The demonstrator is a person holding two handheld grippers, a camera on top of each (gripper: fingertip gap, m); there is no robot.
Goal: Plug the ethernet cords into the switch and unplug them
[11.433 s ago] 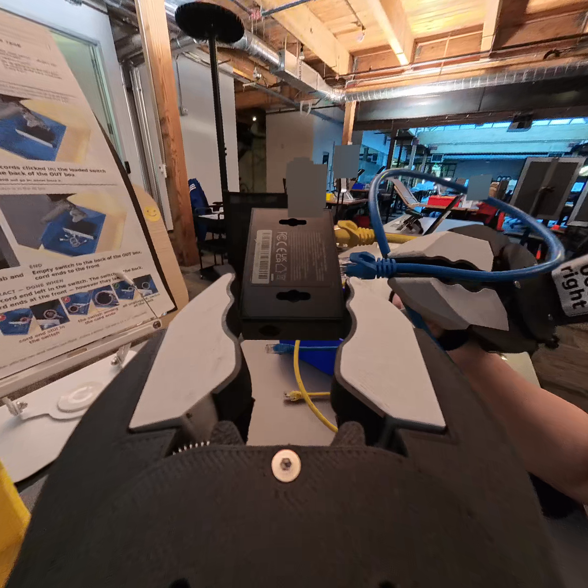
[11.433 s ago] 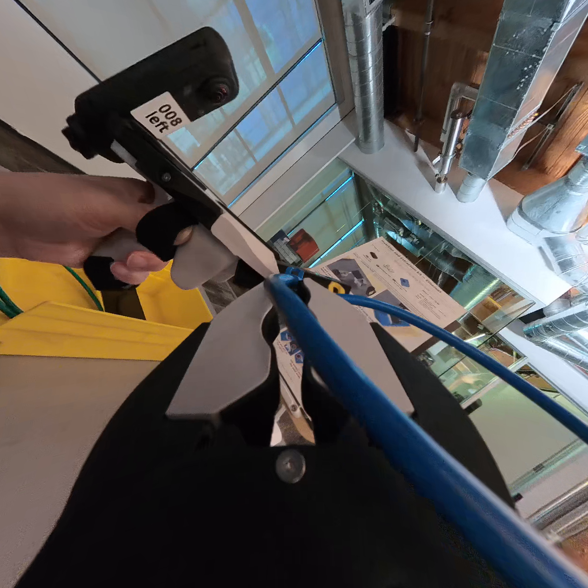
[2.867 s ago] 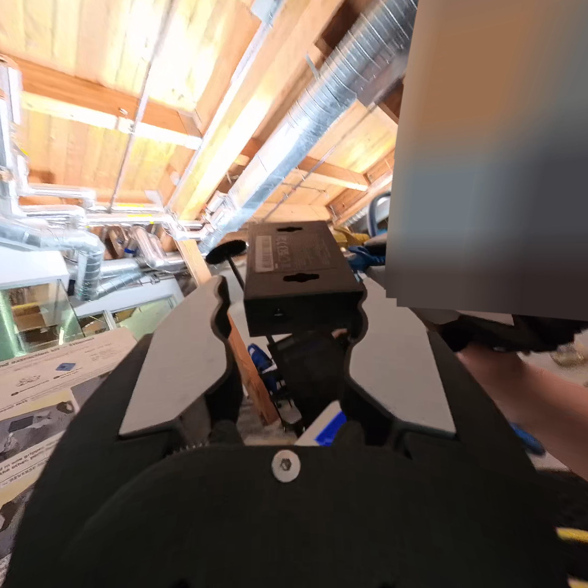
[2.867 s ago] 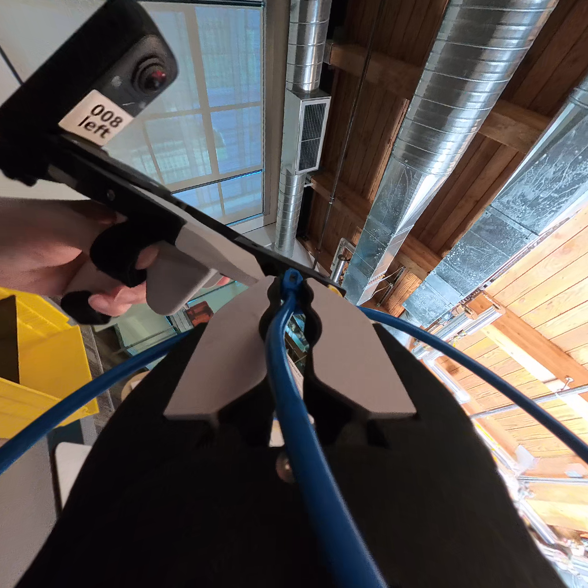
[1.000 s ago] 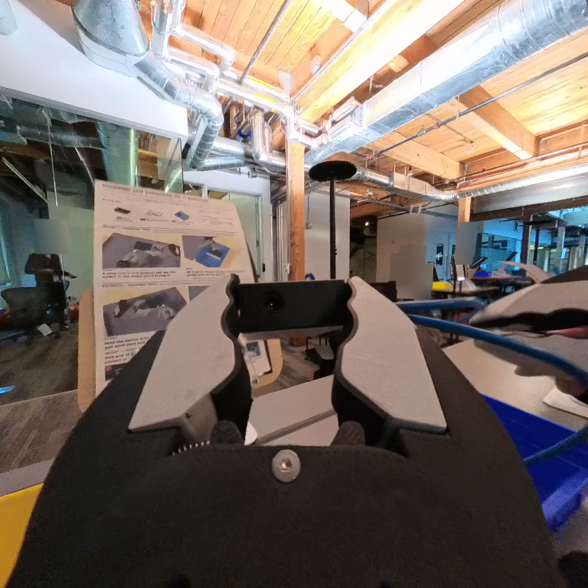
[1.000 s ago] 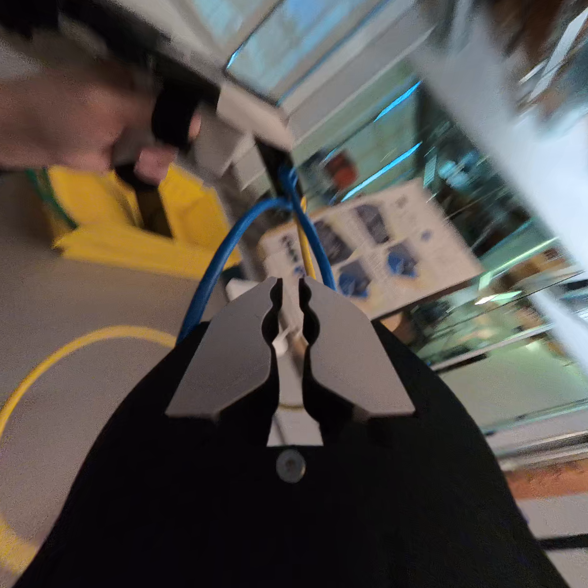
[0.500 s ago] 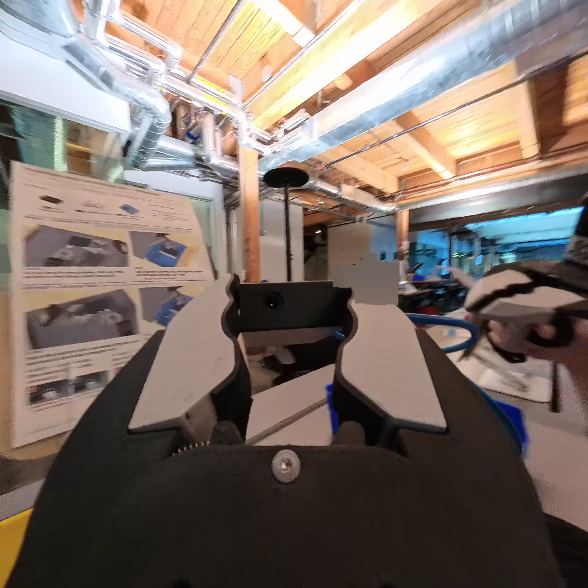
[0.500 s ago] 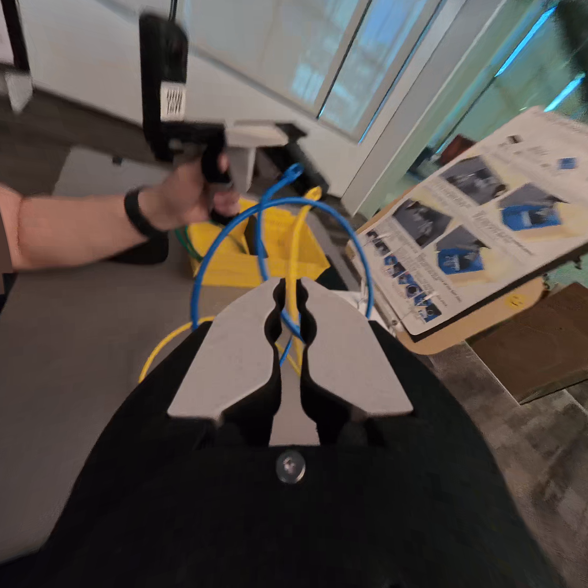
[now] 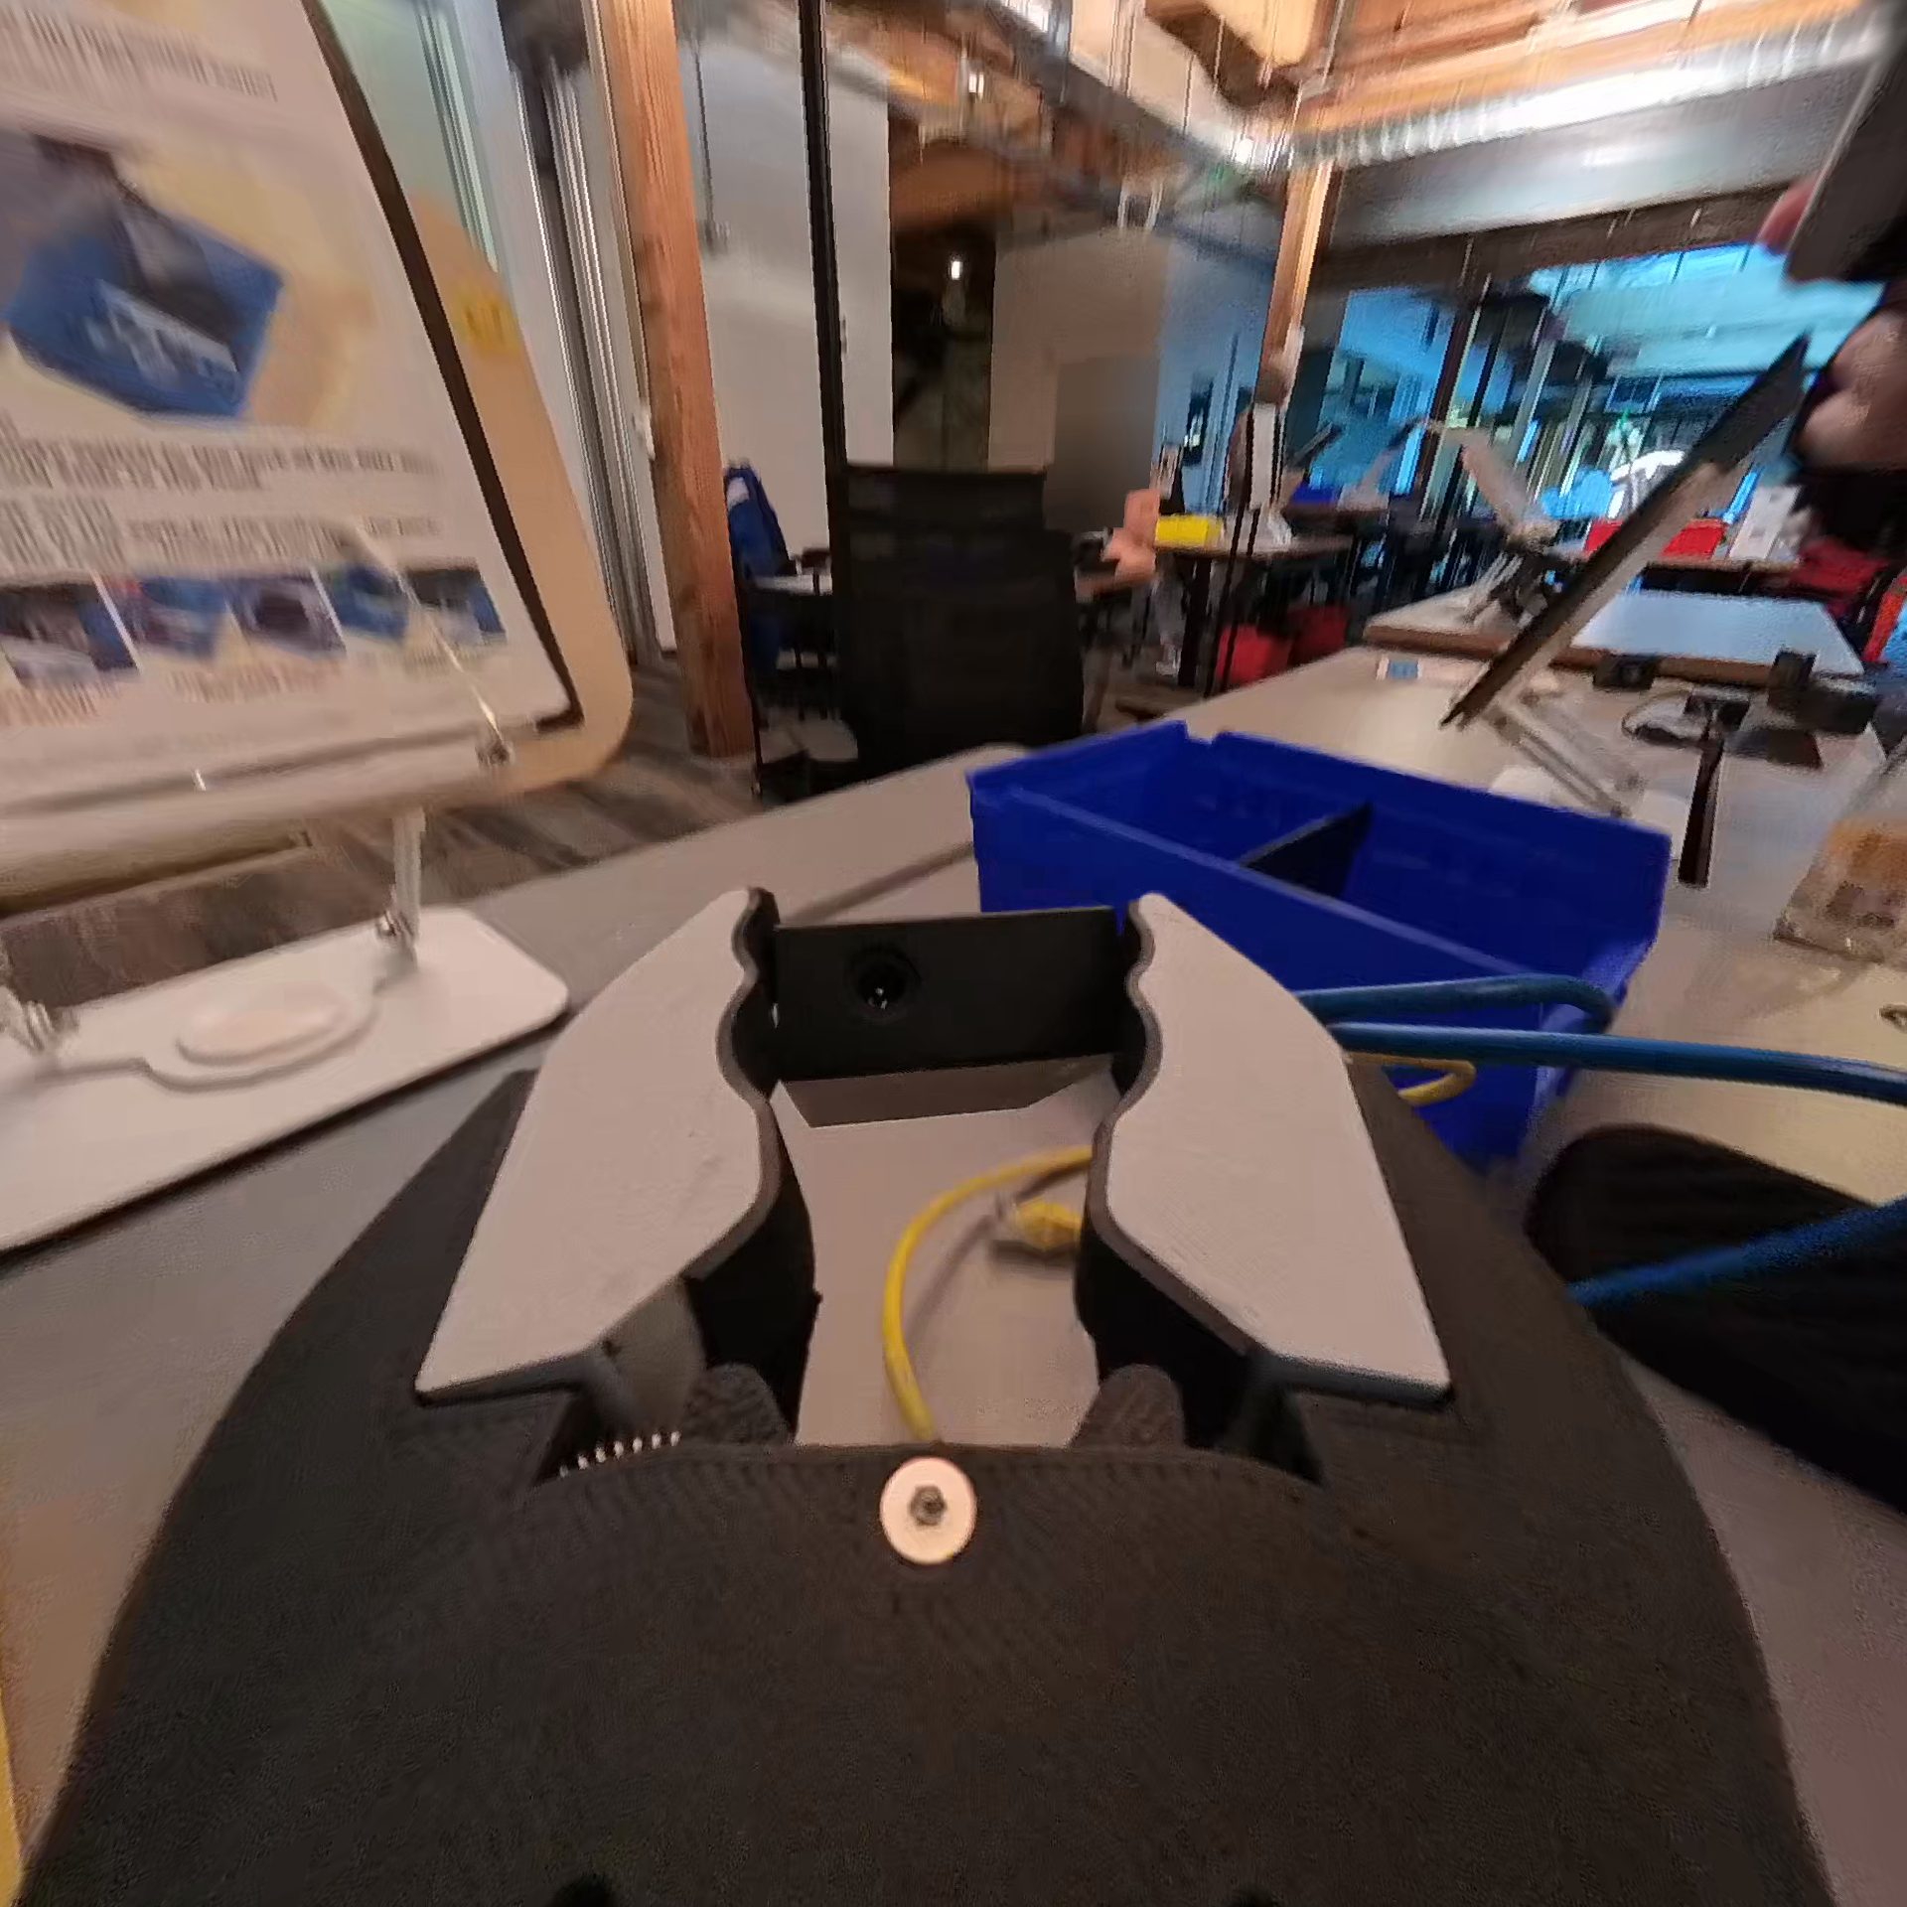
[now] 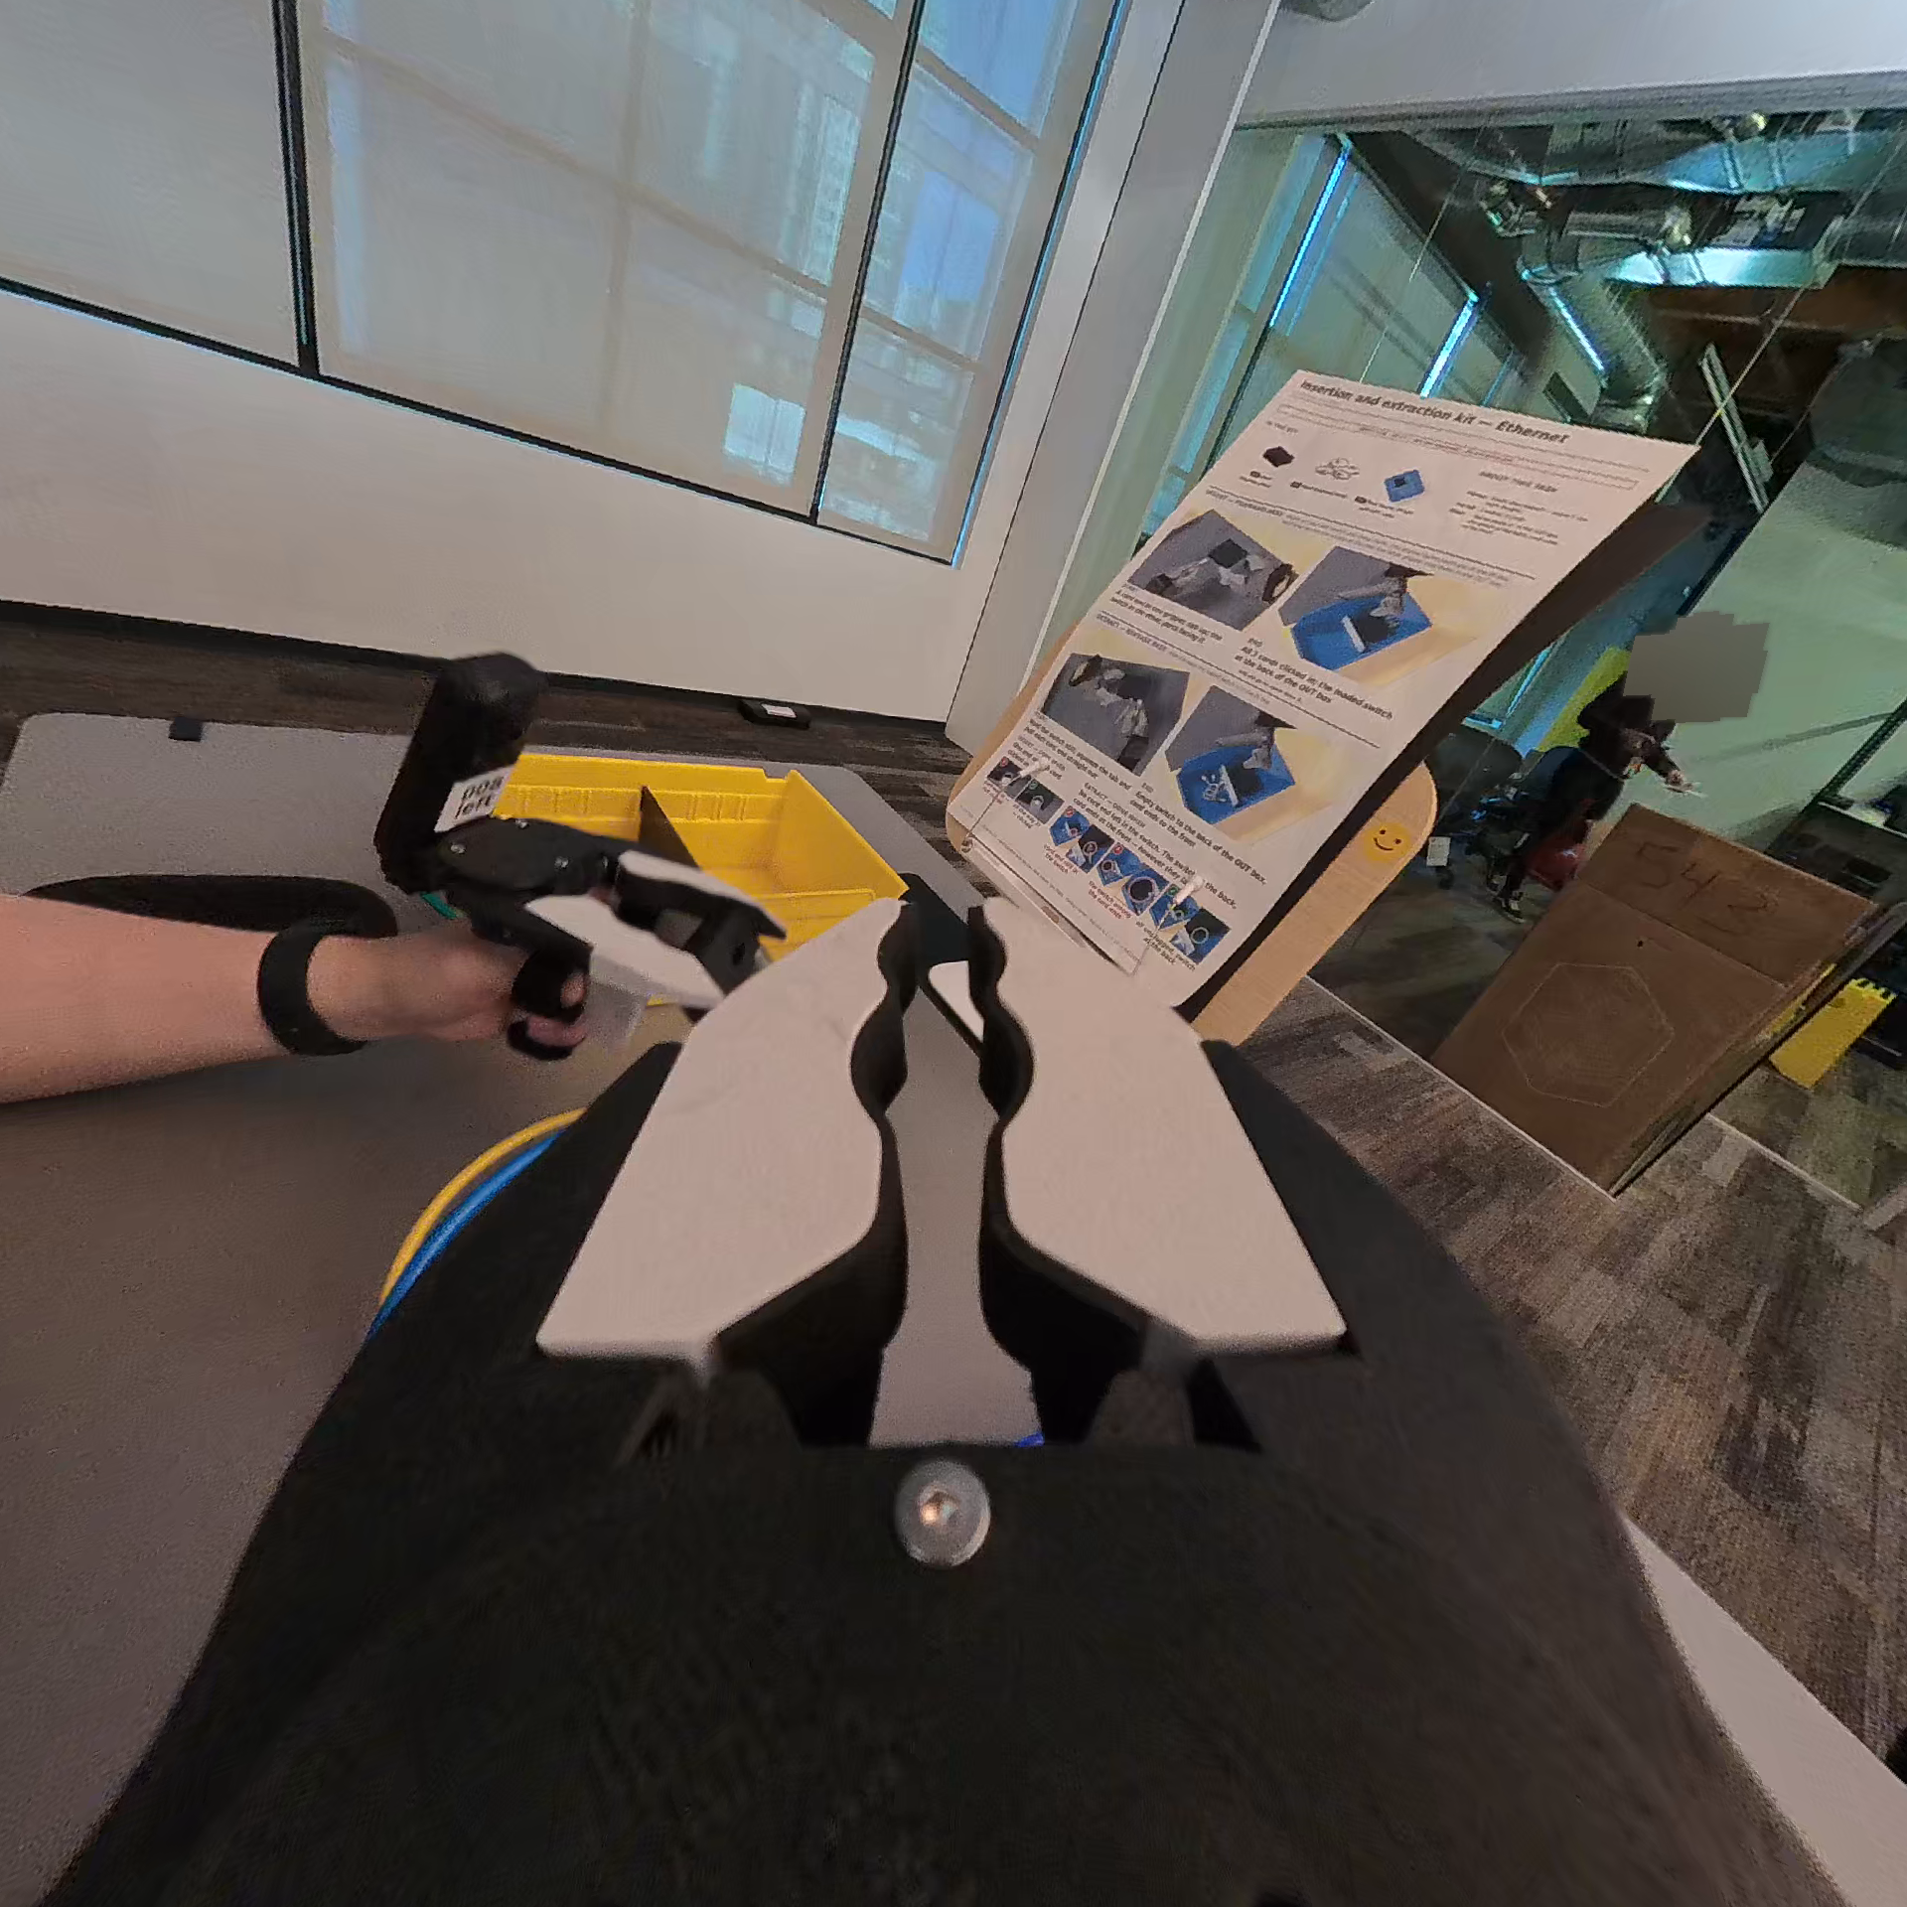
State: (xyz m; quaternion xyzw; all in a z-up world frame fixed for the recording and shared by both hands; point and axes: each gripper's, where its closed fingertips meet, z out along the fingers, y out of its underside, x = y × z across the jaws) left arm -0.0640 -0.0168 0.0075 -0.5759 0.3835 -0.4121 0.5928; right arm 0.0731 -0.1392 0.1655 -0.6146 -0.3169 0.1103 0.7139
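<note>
switch: black boxy switch (image 9: pixel 941 993) sat clamped between the pale fingers of my left claw (image 9: pixel 941 1006), held just above the grey table (image 9: pixel 206 1269), its end face with a small round socket turned toward the camera; its ports were not visible.
right claw: my right claw (image 10: pixel 937 965) hung above the table with its fingers nearly together and nothing between them.
cords: blue cord (image 9: pixel 1548 1047) ran in from the right past the switch; whether it was seated in a port i could not tell. yellow cord (image 9: pixel 908 1280) lay loose on the table, its plug end free under the switch.
progress: i judged the yellow cord was left to plug in, and all the unplugging after.
materials: claw fingers matte and wavy-edged; cords thin, rubbery, curling; blue bin (image 9: pixel 1342 887) and yellow bin (image 10: pixel 722 826) hard moulded plastic with dividers.
backdrop: printed instruction board (image 10: pixel 1290 671) leaned on a stand.
</note>
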